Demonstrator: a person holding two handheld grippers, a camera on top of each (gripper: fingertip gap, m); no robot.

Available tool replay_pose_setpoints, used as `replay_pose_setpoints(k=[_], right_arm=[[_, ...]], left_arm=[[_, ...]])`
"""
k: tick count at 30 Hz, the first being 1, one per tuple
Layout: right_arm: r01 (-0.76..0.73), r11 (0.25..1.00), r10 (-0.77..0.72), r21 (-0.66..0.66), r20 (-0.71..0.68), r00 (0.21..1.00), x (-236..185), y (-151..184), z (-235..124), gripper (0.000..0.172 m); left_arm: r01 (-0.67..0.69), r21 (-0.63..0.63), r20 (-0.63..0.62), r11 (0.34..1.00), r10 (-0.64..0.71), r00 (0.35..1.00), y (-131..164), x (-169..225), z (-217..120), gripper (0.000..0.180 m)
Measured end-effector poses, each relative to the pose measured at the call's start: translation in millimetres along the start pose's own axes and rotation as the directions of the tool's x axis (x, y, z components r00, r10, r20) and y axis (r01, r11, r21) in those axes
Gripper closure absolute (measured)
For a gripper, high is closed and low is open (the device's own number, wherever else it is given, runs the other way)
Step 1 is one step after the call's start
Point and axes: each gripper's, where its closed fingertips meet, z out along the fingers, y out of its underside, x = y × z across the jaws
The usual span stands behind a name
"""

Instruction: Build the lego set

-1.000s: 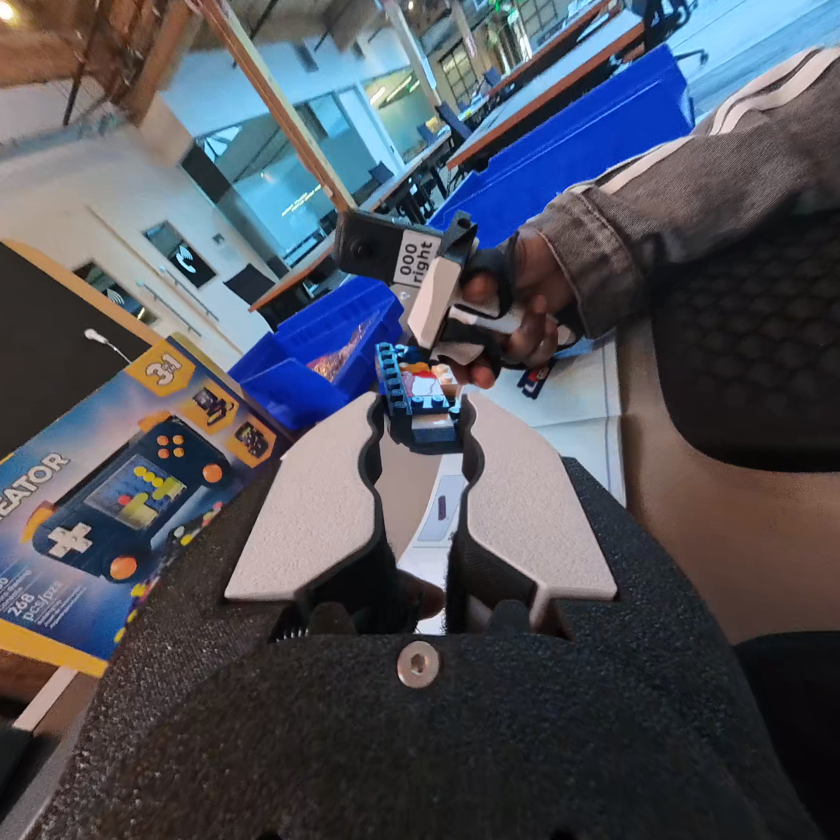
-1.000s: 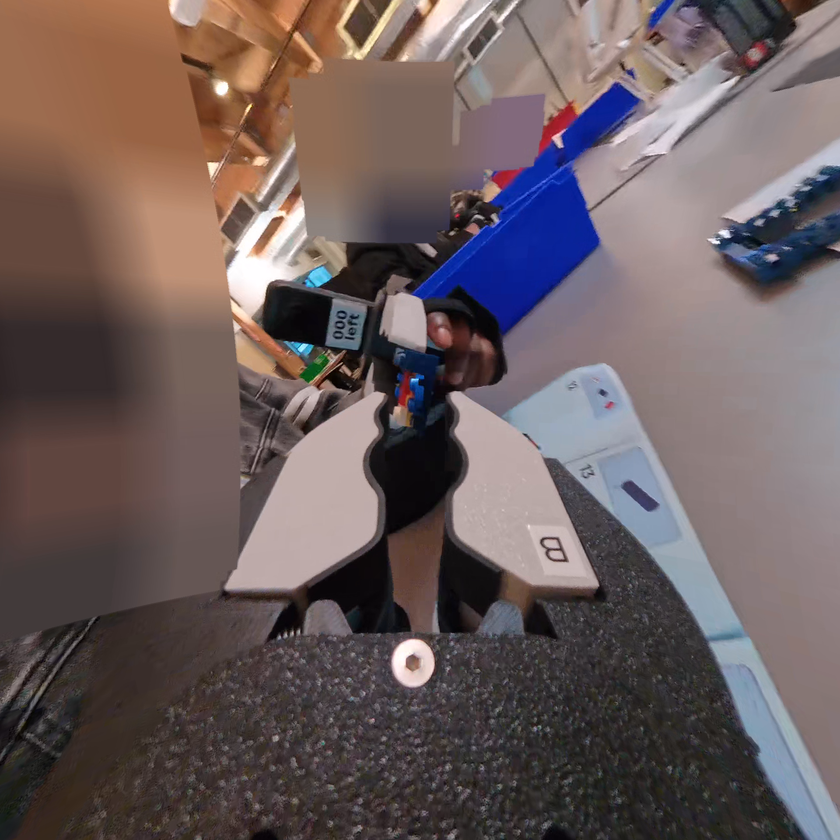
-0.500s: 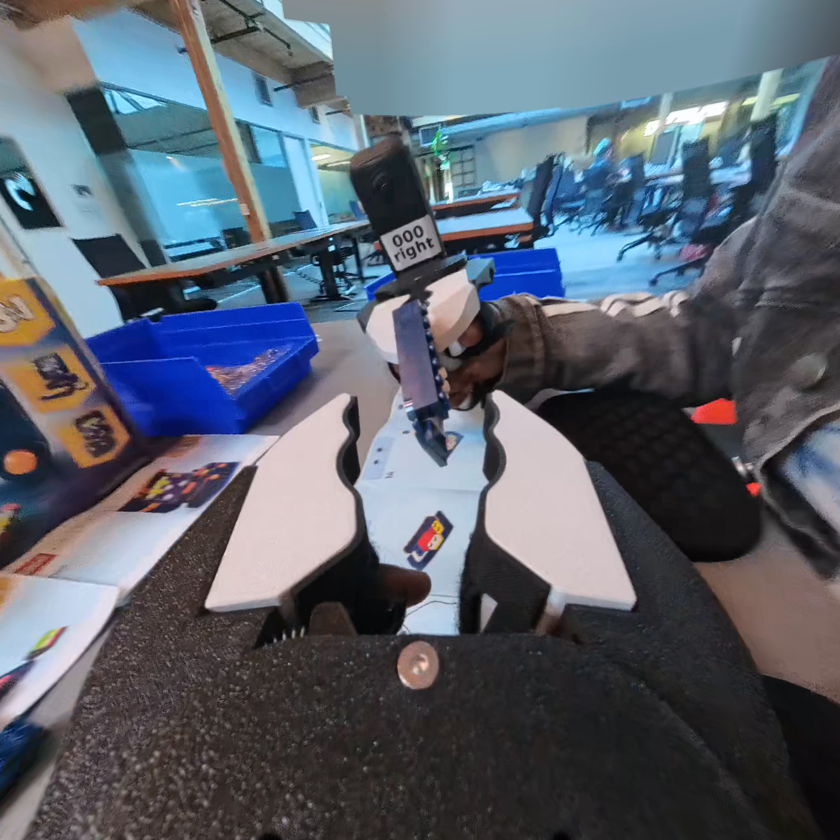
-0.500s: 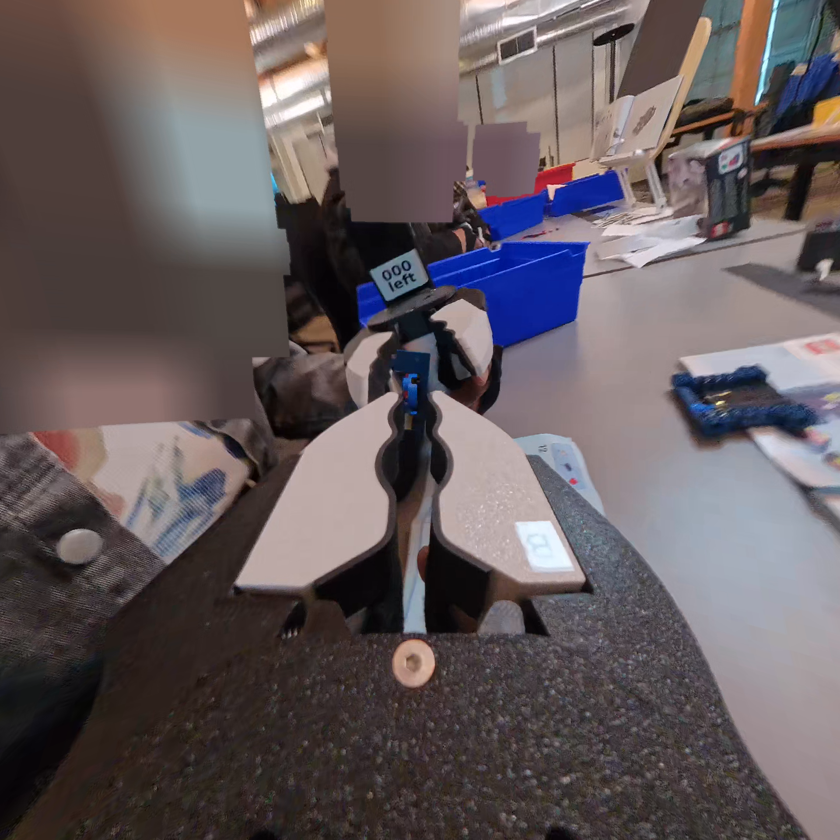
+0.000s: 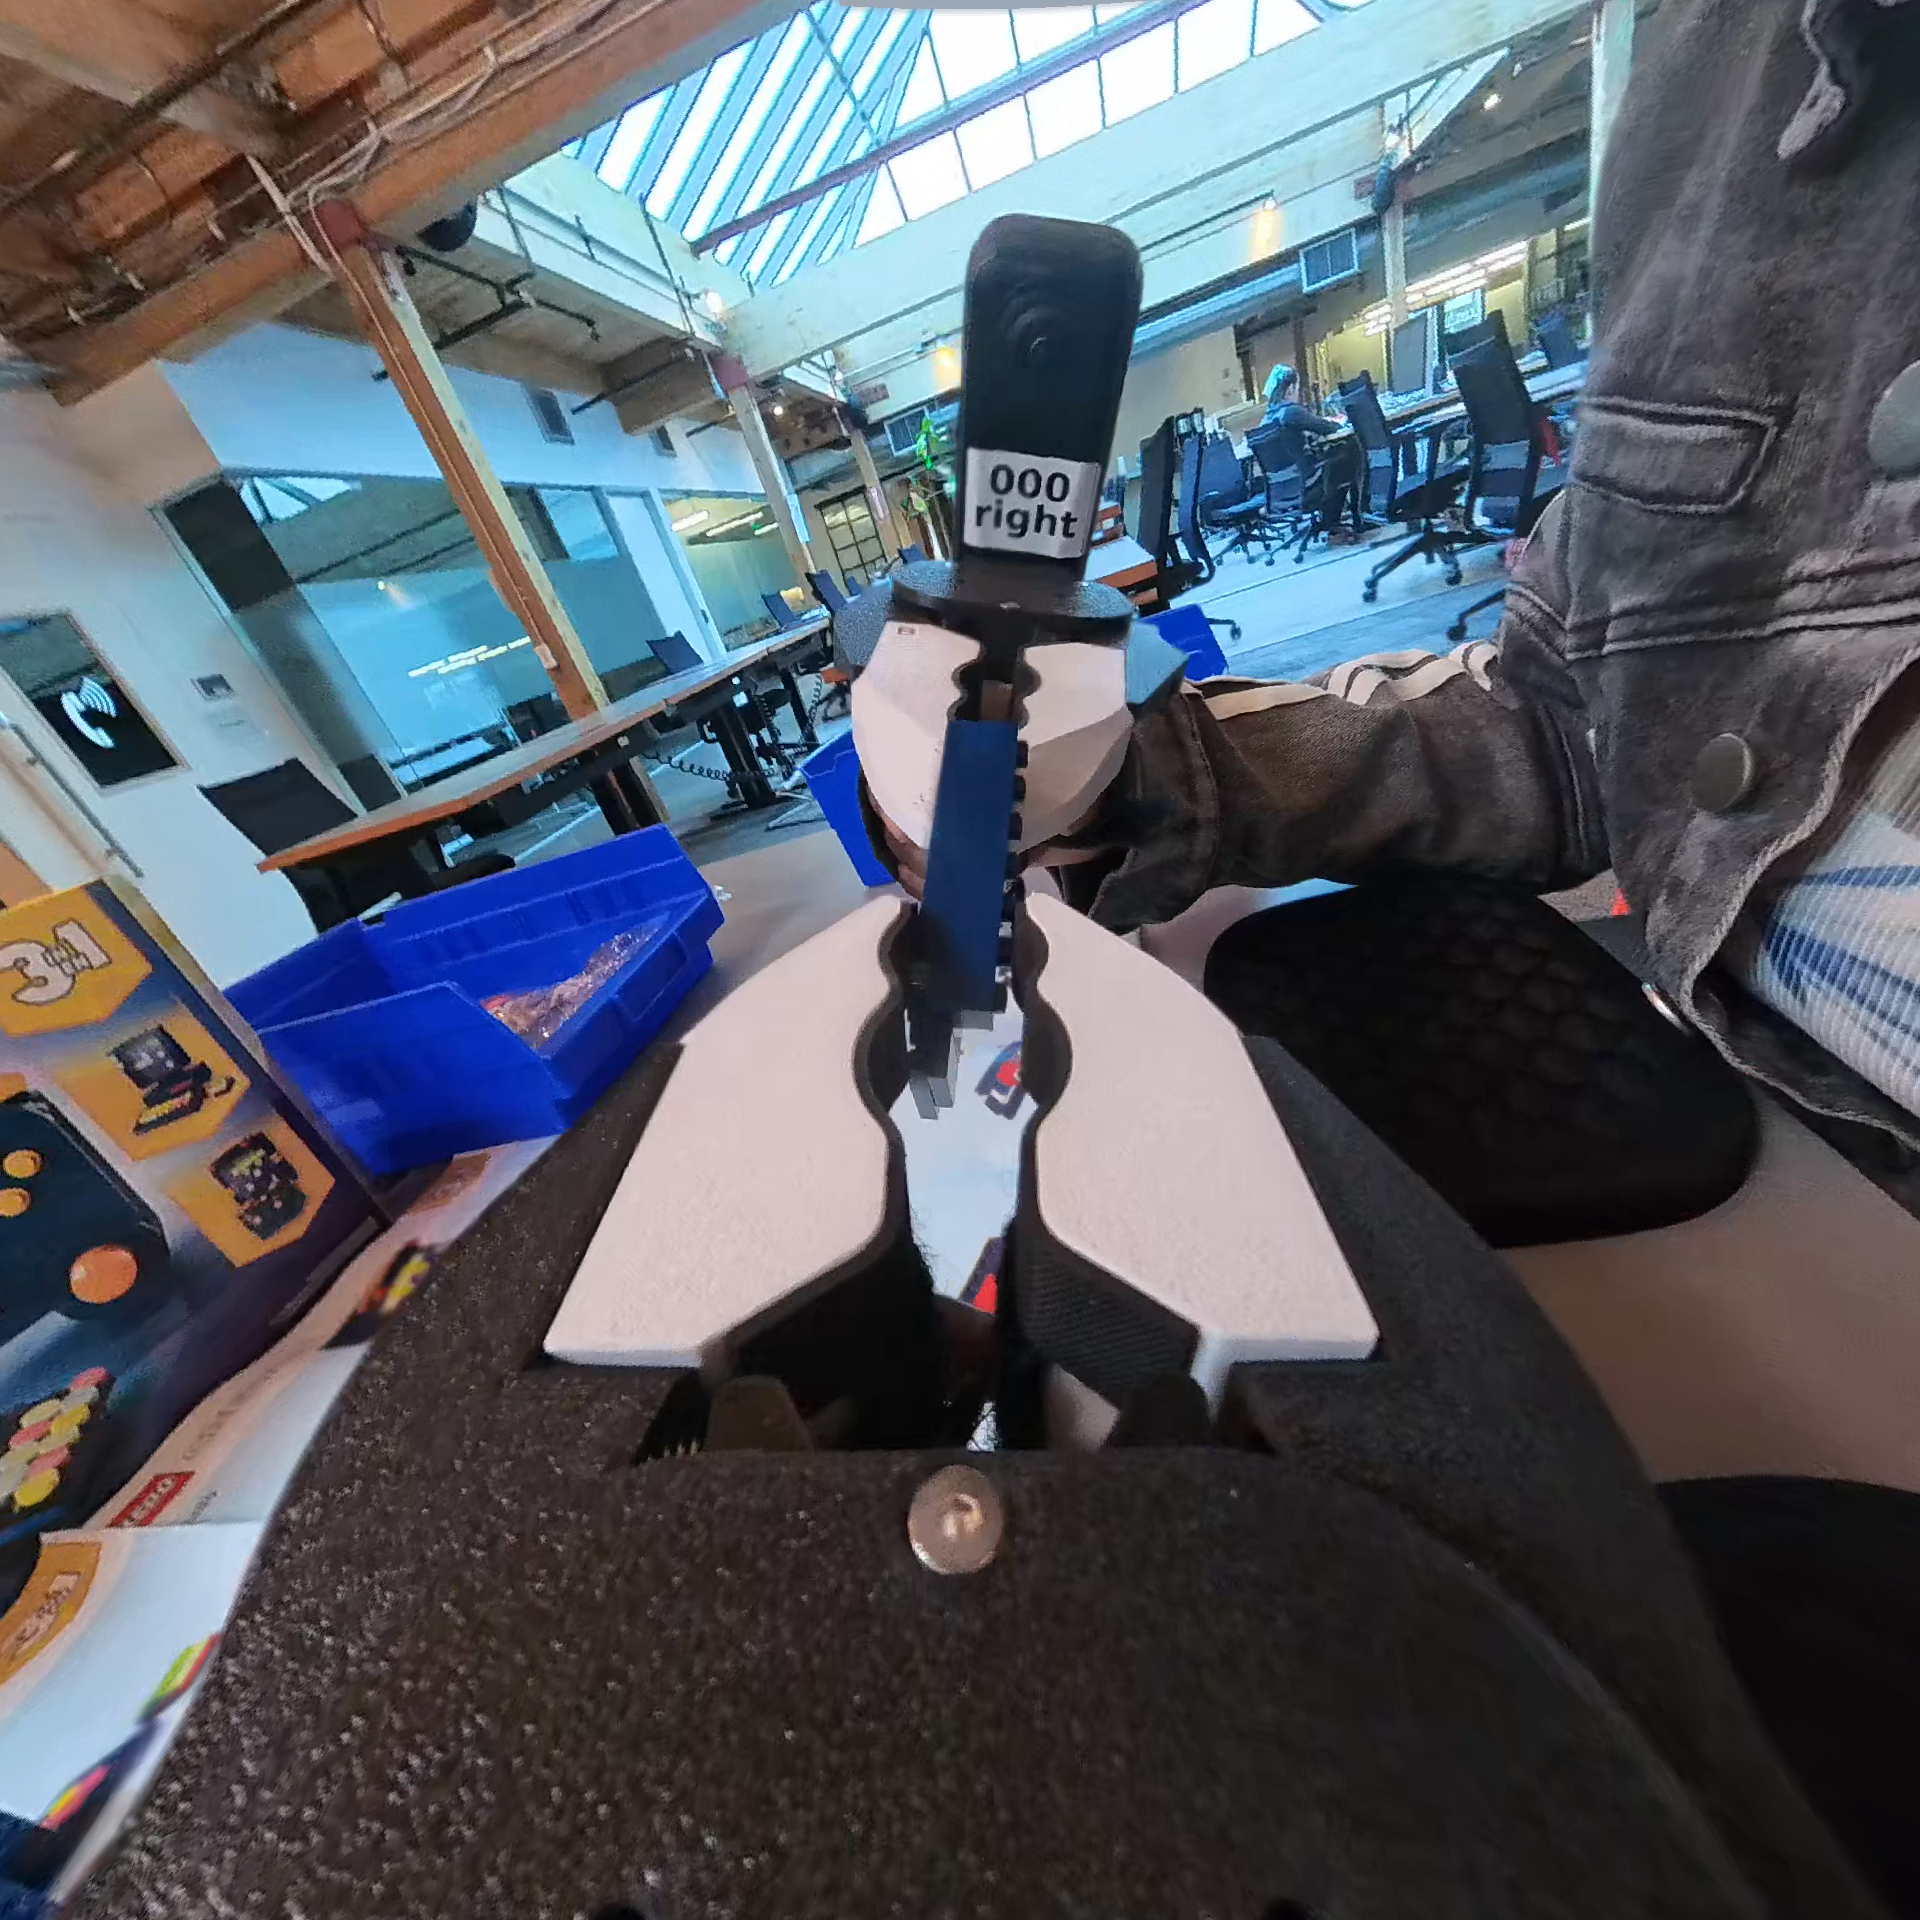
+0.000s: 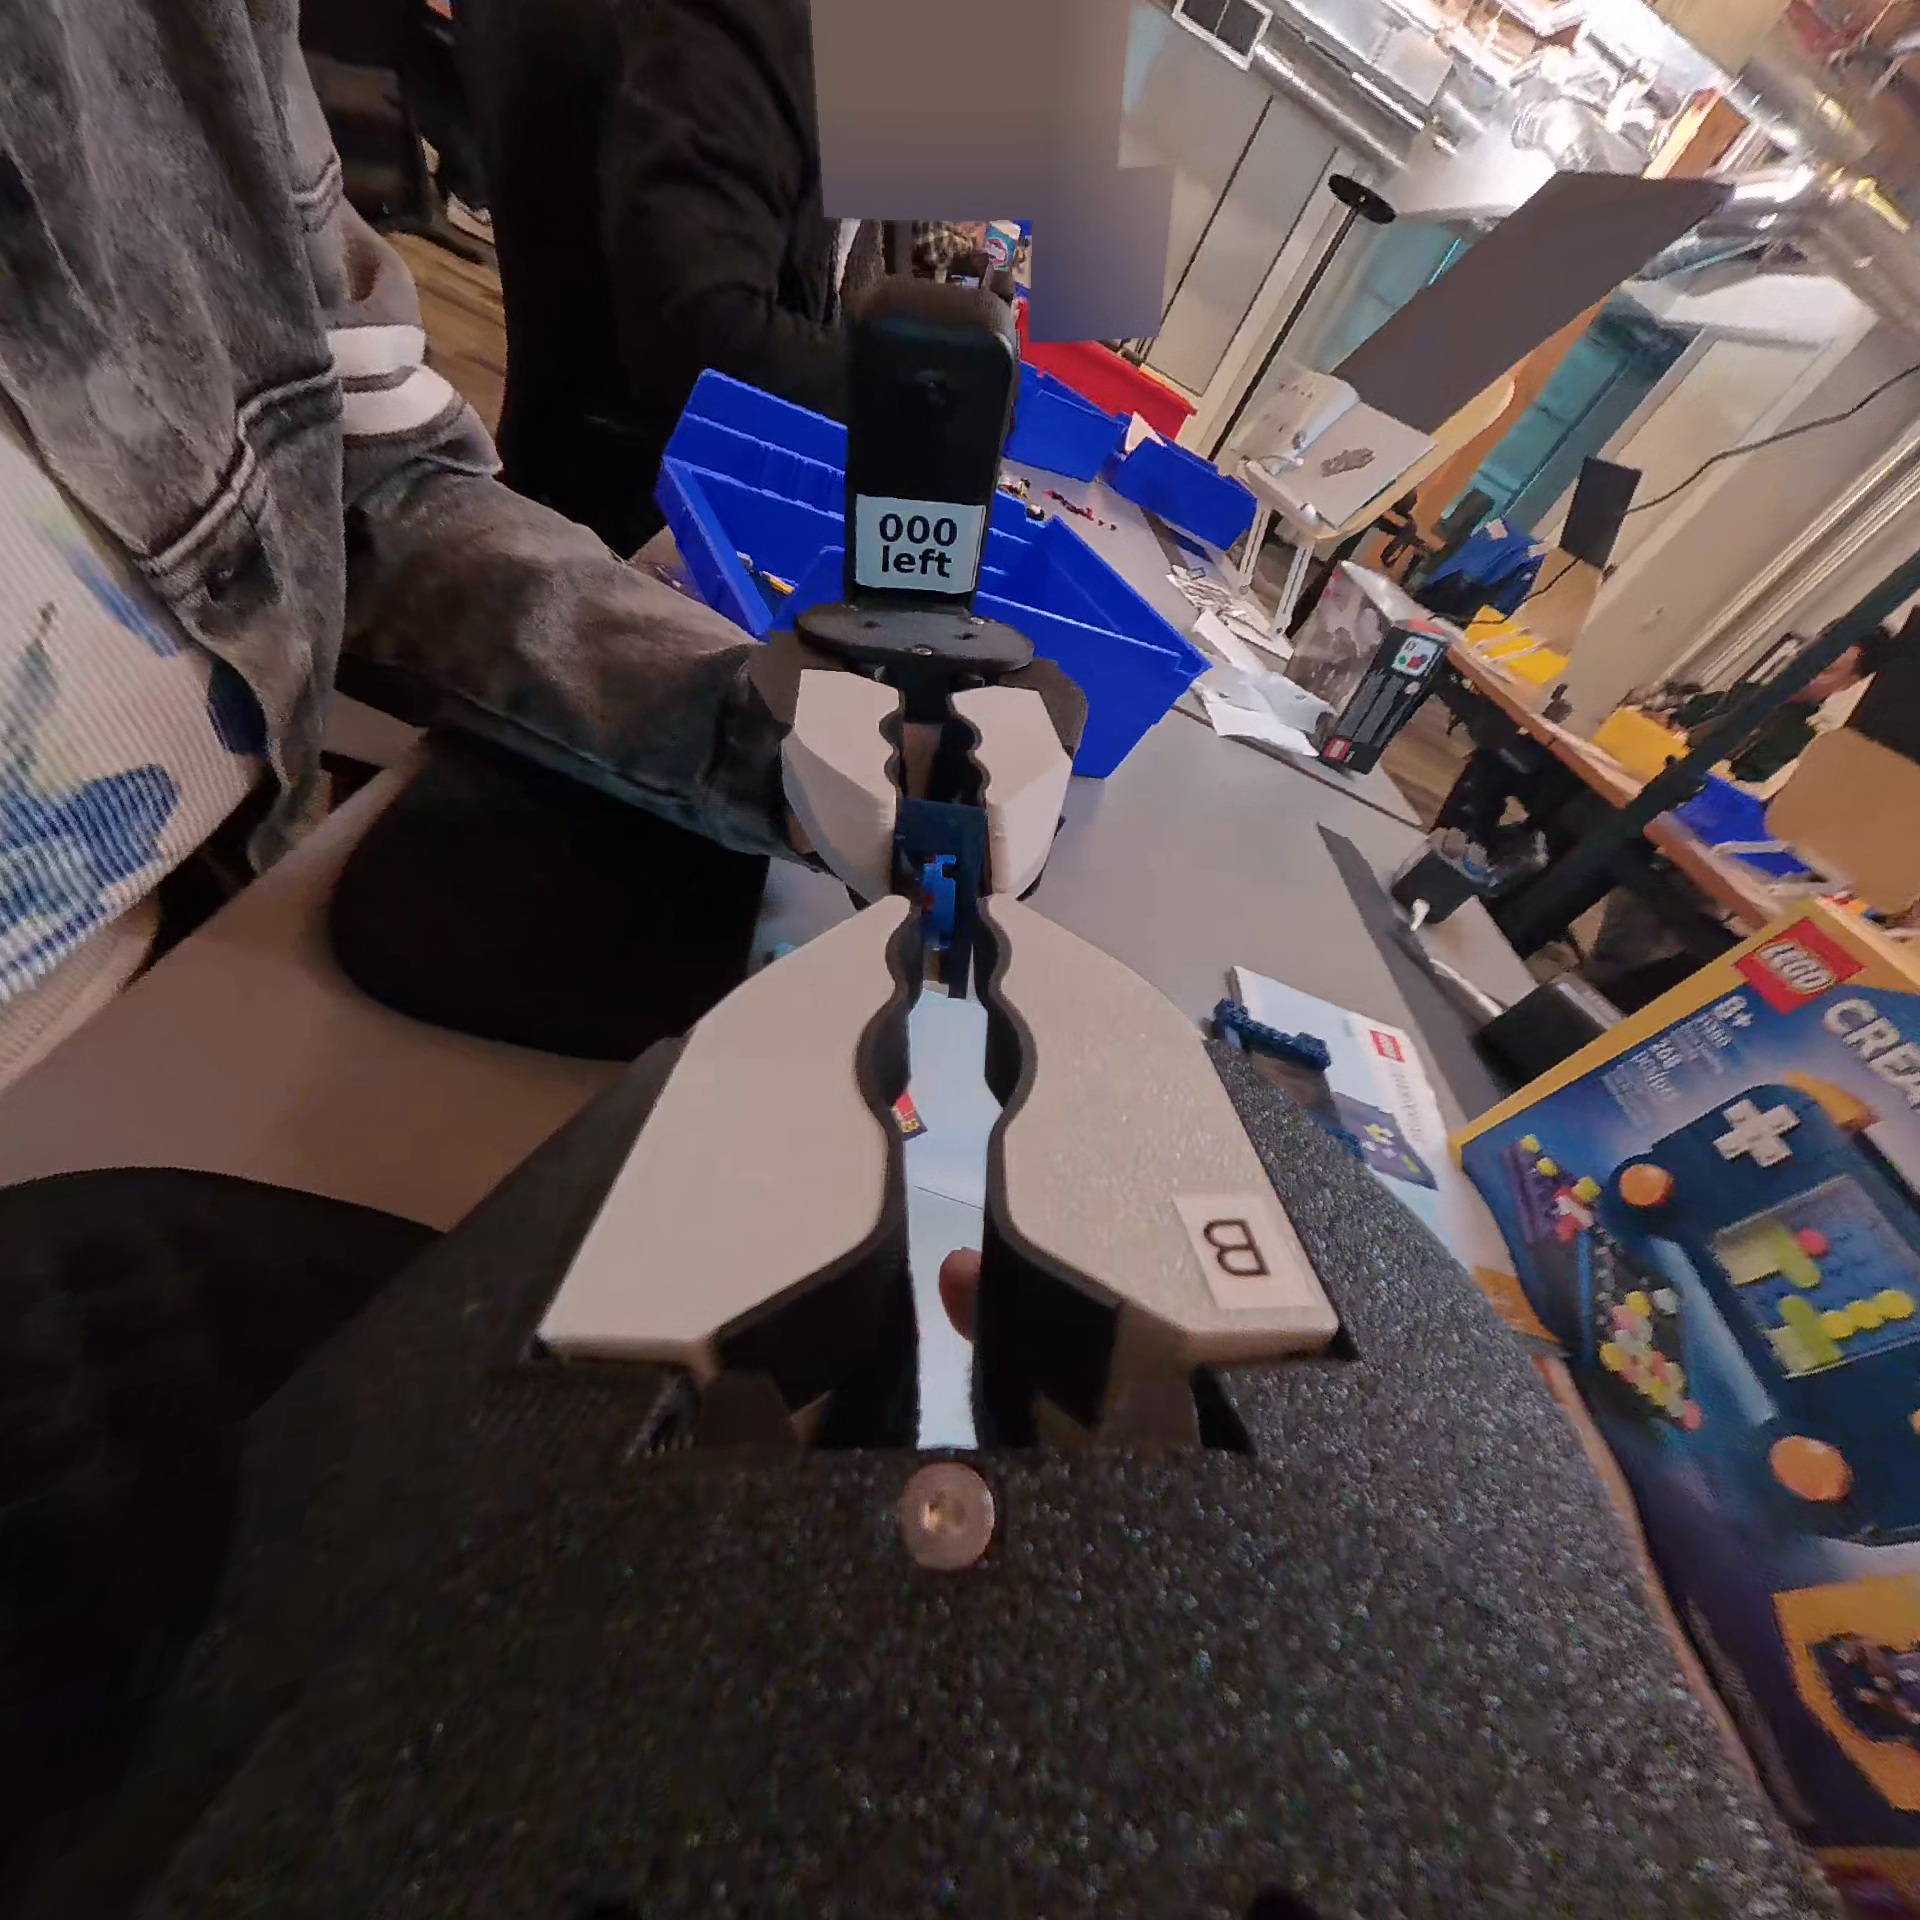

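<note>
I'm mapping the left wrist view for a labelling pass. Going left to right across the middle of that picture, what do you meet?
Toy box → blue bin → blue brick assembly, gripped by both the left gripper and the right gripper → grey jacket sleeve.

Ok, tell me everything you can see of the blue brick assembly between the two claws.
The blue brick assembly is a flat, dark blue plastic build, seen edge-on and standing nearly upright, with studs along its right edge and grey and black pieces at its lower end. From the right wrist view, brighter blue and red bits show on it. It hangs above the table, spanning both claws: the left claw closes on its lower part, the right claw on the other end.
</note>
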Motion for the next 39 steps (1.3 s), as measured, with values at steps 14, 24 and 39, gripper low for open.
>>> replay_pose_setpoints(k=[14,24,39], right_arm=[[0.111,0.994,-0.111,0.012,-0.019,0.994,-6,-10,-2,0.158],[0.069,0.998,-0.068,-0.002,0.019,0.997,-9,-6,-1,0.163],[0.074,0.997,-0.074,-0.002,-0.011,0.997,-5,-1,1,0.158]], left_arm=[[-0.092,0.035,-0.037,0.995,0.094,0.995,-8,10,-2,0.164],[-0.103,0.001,-0.047,0.995,0.103,0.994,-2,11,-1,0.164],[-0.071,0.0,-0.056,0.998,0.071,0.996,0,10,-2,0.165]])
